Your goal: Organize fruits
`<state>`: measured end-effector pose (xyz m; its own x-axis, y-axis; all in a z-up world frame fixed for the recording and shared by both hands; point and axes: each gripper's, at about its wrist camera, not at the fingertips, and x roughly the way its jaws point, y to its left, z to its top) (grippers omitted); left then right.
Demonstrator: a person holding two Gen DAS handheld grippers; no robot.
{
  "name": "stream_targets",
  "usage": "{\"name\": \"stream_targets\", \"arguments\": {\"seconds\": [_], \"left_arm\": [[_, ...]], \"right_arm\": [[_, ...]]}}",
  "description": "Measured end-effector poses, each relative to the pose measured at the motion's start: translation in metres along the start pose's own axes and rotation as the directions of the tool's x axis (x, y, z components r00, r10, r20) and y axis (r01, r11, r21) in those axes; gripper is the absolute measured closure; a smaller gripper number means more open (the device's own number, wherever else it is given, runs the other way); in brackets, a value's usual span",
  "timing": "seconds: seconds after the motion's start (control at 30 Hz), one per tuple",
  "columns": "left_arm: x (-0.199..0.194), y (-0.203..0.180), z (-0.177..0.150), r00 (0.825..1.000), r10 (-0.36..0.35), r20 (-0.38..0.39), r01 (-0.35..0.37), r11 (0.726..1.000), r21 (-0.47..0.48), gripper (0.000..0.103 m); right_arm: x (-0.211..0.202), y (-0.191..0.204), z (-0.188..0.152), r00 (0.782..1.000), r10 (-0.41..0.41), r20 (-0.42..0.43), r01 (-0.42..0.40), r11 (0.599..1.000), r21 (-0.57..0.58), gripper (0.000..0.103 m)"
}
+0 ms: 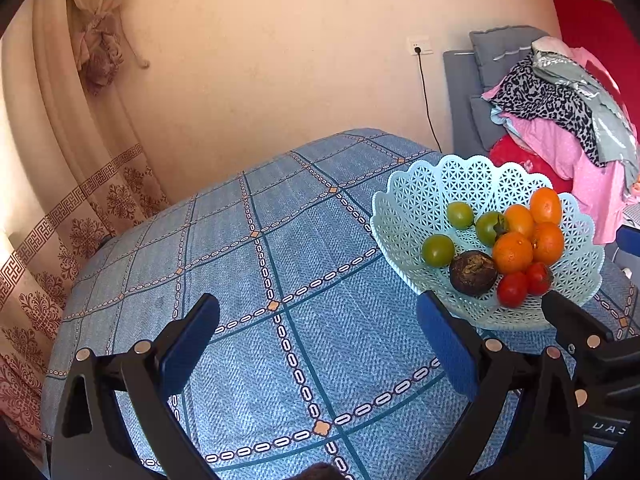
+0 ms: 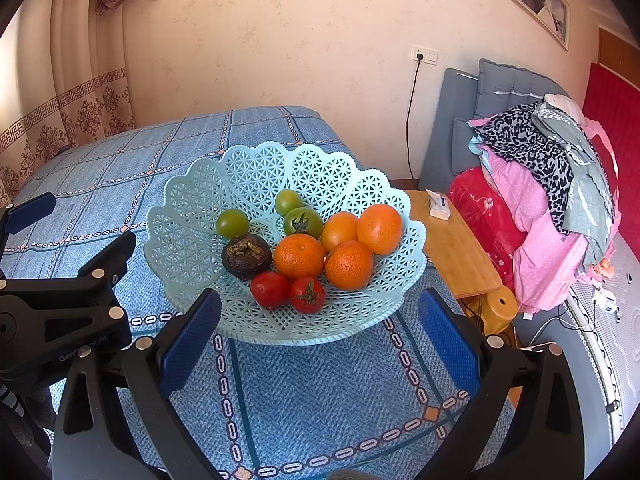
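The left gripper (image 1: 318, 320) hovers over the desk covered in a blue checked woven tablecloth (image 1: 256, 280), its two blue-padded black fingers spread wide with nothing between them. The right gripper (image 2: 320, 320) hangs at a similar height, likewise released and empty, its fingers framing the near rim of the pale blue lattice plastic fruit basket (image 2: 192, 216) with a scalloped edge, without touching it. In the left wrist view the right gripper's black finger crosses in front of the basket's lower right rim.

The basket stands on the tablecloth near the desk's right edge. Inside lie four round orange tangerines (image 2: 299, 255) clustered at the right, three small green tomatoes (image 2: 232, 223) toward the back and left, two small red tomatoes (image 2: 270, 289) at the front touching each other, and a dark brown round mangosteen (image 2: 246, 255) just beside the red ones.

Beyond the desk's right edge stands a low light wooden side table (image 2: 456, 248) with a small white box (image 2: 438, 205) on it. Further right, a heap of pink and leopard-print clothes (image 2: 540, 184) rests against grey cushions. Patterned beige curtains (image 1: 48, 200) hang at the left
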<state>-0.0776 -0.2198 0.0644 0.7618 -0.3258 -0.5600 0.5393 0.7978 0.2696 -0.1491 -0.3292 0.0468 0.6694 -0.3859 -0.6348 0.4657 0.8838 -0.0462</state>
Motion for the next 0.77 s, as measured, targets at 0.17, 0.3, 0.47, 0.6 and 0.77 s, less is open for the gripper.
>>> {"name": "stream_targets", "arguments": {"seconds": [0.17,0.3,0.47,0.6,0.77], "left_arm": [[-0.0013,-0.0007,-0.0003,1.0,0.009,0.004,-0.009,1.0,0.003,0.005],[-0.0024,-0.001,-0.0001,1.0,0.014,0.007,-0.014,1.0,0.007,0.005],[-0.0027,0.0014,-0.0002,1.0,0.004,0.001,-0.004,1.0,0.002,0.005],[-0.0023,0.0028,-0.001,1.0,0.003,-0.01,-0.003,1.0,-0.003,0.005],[-0.0018,0.0062,-0.0041,1.0,0.01,-0.023,-0.01,1.0,-0.01,0.005]], "right_arm": [[0.0001,-0.0005,0.0001,1.0,0.0,0.0,0.0,1.0,0.0,0.003],[0.0002,-0.0007,0.0002,1.0,0.0,0.0,0.0,1.0,-0.001,0.003],[0.0003,-0.0006,0.0003,1.0,0.001,-0.001,-0.001,1.0,0.001,0.003],[-0.0001,-0.001,-0.0003,1.0,-0.001,-0.001,0.001,1.0,0.001,0.003],[0.0,-0.0032,-0.0006,1.0,0.002,-0.007,-0.002,1.0,0.011,0.003]]}}
